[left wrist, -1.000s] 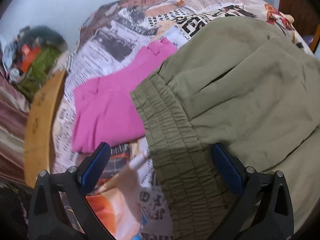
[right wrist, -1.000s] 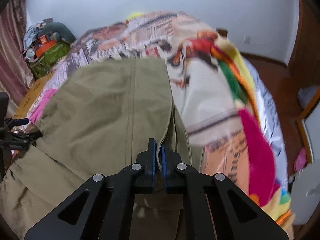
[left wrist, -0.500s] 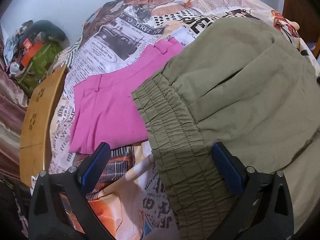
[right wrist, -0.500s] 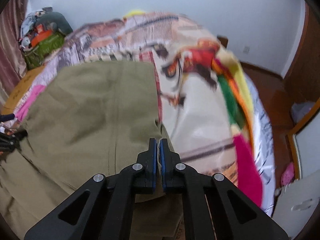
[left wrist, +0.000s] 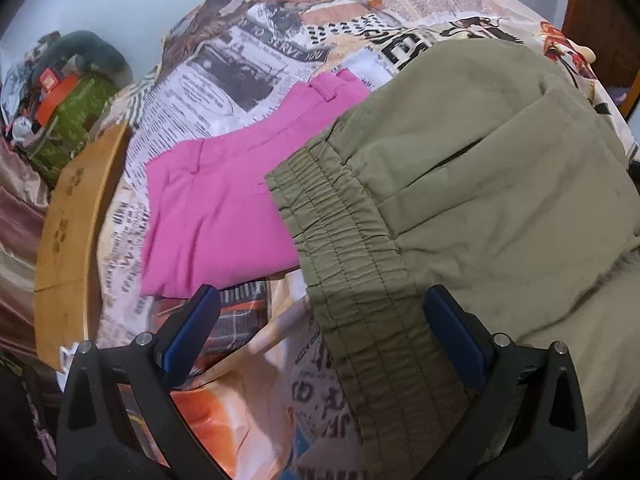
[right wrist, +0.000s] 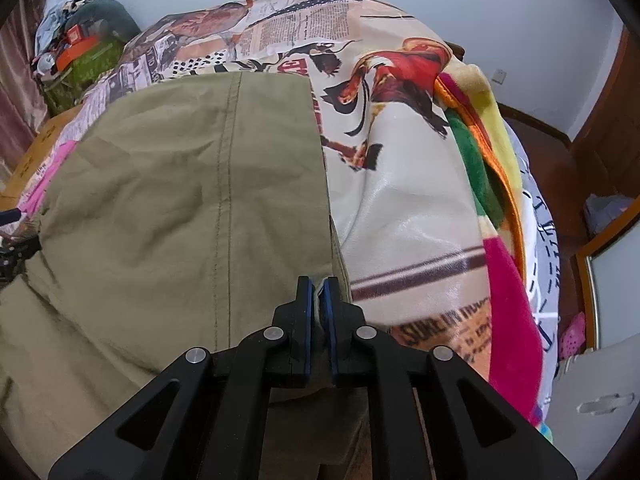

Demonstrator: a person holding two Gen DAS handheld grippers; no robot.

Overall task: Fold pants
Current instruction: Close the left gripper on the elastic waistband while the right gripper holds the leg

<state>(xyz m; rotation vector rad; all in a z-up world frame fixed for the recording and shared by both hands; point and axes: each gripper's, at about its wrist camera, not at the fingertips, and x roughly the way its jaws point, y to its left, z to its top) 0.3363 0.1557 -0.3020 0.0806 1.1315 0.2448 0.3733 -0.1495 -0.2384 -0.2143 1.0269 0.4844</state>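
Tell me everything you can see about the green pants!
The green pants are olive, of thin woven cloth, with a gathered stretchy waistband and a slit pocket. They lie folded over on the newspaper-print bedspread, overlapping the pink shorts. The right gripper pinches their edge; the left gripper is open across the waistband.

Olive pants (left wrist: 500, 184) matt woven cloth; bedspread (right wrist: 404, 216) glossy satin; headboard (left wrist: 68, 232) wood
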